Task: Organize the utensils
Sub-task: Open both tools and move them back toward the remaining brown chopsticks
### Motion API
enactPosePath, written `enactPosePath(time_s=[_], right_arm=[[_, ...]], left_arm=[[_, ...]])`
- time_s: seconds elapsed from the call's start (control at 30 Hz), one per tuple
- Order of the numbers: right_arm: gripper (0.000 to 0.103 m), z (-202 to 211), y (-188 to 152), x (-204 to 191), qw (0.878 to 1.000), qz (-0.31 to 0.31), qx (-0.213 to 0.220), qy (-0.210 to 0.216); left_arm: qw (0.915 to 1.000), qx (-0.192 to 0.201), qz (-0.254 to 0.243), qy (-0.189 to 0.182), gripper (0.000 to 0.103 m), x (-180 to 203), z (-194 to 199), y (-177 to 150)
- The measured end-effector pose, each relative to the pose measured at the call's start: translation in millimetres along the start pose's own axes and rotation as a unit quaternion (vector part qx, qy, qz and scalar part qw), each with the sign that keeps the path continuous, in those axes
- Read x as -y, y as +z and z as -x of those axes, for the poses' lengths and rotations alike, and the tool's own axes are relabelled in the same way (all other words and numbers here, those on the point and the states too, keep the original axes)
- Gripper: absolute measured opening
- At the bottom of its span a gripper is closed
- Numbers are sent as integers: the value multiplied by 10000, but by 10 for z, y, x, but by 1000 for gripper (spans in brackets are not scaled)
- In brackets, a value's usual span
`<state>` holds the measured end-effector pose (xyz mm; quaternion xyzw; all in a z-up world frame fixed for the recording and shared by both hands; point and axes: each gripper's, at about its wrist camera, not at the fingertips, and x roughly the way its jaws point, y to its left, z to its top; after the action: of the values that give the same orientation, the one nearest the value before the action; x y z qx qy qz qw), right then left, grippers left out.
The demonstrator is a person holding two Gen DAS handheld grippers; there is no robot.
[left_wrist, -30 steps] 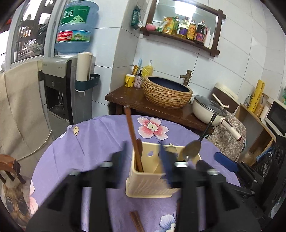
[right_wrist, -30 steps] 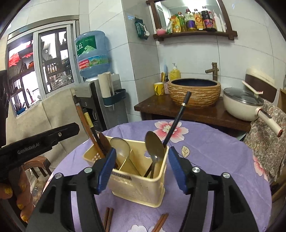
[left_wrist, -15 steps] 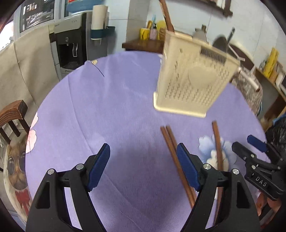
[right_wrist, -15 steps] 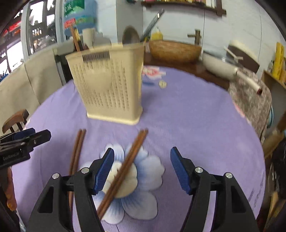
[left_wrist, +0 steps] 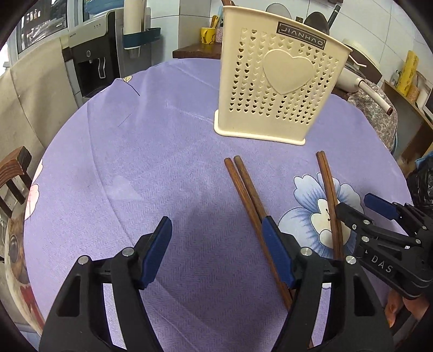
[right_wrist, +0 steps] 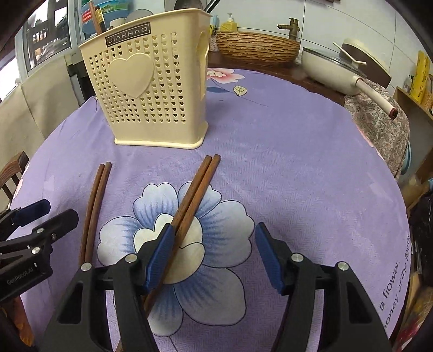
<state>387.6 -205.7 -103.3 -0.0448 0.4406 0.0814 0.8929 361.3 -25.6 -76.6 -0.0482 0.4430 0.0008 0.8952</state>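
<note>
1. Utensils: two chopstick pairs lie loose on the purple cloth (right_wrist: 284, 140), both in front of the holder (right_wrist: 151, 89), so the job is unfinished.
2. Nearest, left gripper (left_wrist: 216, 251): jaws closing yet wide, nothing between them. Its right pad sits over the left pair (left_wrist: 249, 197), not gripping it.
3. Right gripper (right_wrist: 213, 254): jaws closing, wide gap, bare cloth between. Its left pad overlaps the right pair (right_wrist: 194, 197); the sticks run under or beside it, not clamped.
4. Left pair: in front of the holder, slanting back toward its base, ends near but apart from it.
5. Right pair: just right of the left pair, across the blue flower print (right_wrist: 176, 243), far ends short of the holder's front.
6. Holder, furthest: upright mid-table, already holding some chopsticks (right_wrist: 94, 16) and spoons (right_wrist: 186, 4) poking above the rim. That part looks done.
7. Left to do, judging by this: grab each pair and drop it in the holder. Neither pick has landed yet.
</note>
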Motion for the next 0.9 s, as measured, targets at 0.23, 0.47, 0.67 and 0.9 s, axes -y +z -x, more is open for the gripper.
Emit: enactPosePath(time_s=[0.23, 0.47, 0.67, 0.9], right_arm=[[58, -104, 122, -24, 9992, 80, -146, -374], [55, -122, 108, 109, 9992, -85, -152, -367], [46, -149, 119, 208, 9991, -376, -180, 1], [48, -146, 98, 176, 9995, -309, -113, -7]], left_arm=[[10000, 1, 29, 34, 69, 5, -13, 0], [10000, -14, 81, 15, 69, -32, -9, 25], [9997, -135, 101, -166, 58, 21, -91, 92], [9996, -192, 154, -142, 55, 51, -192, 148]])
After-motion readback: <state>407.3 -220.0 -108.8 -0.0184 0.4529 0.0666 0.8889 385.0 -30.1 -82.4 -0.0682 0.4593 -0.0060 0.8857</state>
